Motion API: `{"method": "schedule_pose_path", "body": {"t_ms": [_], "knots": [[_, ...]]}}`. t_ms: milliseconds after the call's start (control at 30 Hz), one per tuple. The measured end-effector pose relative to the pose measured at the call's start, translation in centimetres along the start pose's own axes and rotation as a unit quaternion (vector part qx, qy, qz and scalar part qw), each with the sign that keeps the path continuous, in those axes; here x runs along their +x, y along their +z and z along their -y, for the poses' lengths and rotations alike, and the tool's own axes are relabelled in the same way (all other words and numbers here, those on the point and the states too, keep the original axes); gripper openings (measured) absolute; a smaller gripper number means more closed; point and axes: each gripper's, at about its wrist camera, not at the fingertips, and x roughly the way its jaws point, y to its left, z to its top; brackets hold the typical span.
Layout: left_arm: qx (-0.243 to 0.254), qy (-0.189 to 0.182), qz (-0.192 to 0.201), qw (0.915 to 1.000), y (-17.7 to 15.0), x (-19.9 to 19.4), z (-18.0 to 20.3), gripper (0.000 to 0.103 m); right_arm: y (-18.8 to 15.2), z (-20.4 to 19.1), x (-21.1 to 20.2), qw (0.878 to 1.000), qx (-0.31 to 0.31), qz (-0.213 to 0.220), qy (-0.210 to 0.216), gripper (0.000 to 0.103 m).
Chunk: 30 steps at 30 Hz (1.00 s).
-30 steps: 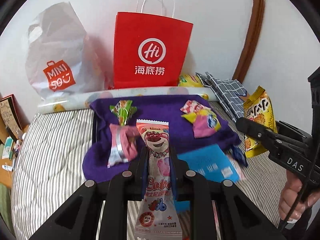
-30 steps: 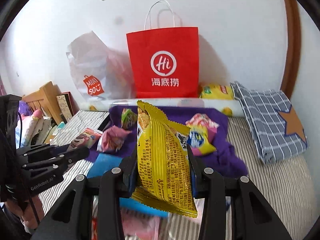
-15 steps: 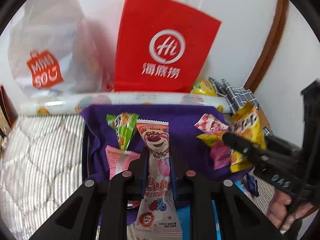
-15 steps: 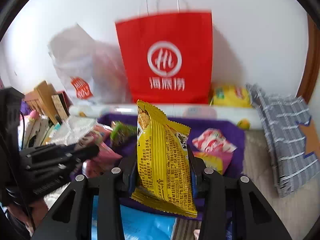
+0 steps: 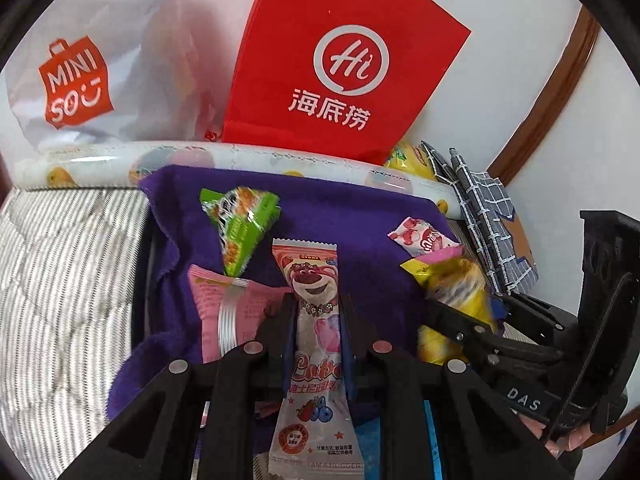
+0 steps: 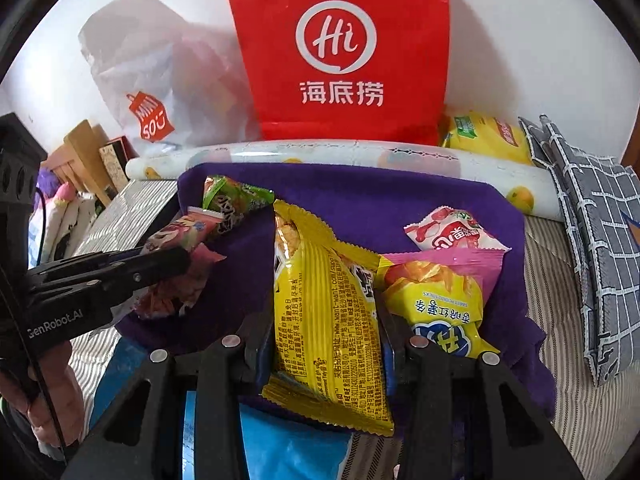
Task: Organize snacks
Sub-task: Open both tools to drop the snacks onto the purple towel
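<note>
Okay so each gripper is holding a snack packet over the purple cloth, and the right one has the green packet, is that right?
Not quite. The right wrist view shows the right gripper shut on a yellow foil snack packet, not the green one. The green triangular packet lies loose on the purple fleece cloth. The left gripper does hold a pink bear-print packet.

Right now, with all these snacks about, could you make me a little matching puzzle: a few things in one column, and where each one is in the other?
Things:
1. pink bear packet
2. yellow packet
3. green packet
4. red paper bag

Places:
A. standing against the wall
B. lying on the purple cloth
C. clamped in the right gripper
D. clamped in the left gripper

Pairs: 1-D, 2-C, 3-B, 4-A
</note>
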Motion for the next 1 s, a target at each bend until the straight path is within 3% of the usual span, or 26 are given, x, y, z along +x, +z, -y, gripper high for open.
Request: {"method": "schedule_pose_path", "body": {"t_ms": [100,333,533,633,700,1000], "knots": [[-0.004,0.0,0.006,1.0,0.0,0.1,-0.1,0.02,0.0,-0.1,-0.1,1.0,-0.007,0.004,0.003,0.056],[-0.016,0.0,0.023,0.9996,0.2,0.0,-0.6,0.02,-0.1,0.0,-0.9,1.0,-0.005,0.018,-0.006,0.057],[-0.02,0.001,0.026,0.9994,0.3,0.0,-0.6,0.023,-0.2,0.4,-2.0,0.999,0.008,0.037,0.009,0.057],[-0.026,0.003,0.031,0.9992,0.3,-0.3,-0.7,0.035,-0.1,0.4,-2.6,0.999,0.008,0.049,0.013,0.057],[-0.03,-0.004,0.038,0.9988,0.3,-0.7,-0.8,0.049,-0.2,0.4,-2.7,0.998,0.009,0.052,0.017,0.057],[-0.045,-0.007,0.055,0.9974,0.2,-1.9,-1.2,0.053,-0.4,1.1,-3.7,0.998,0.019,0.067,0.007,0.057]]}}
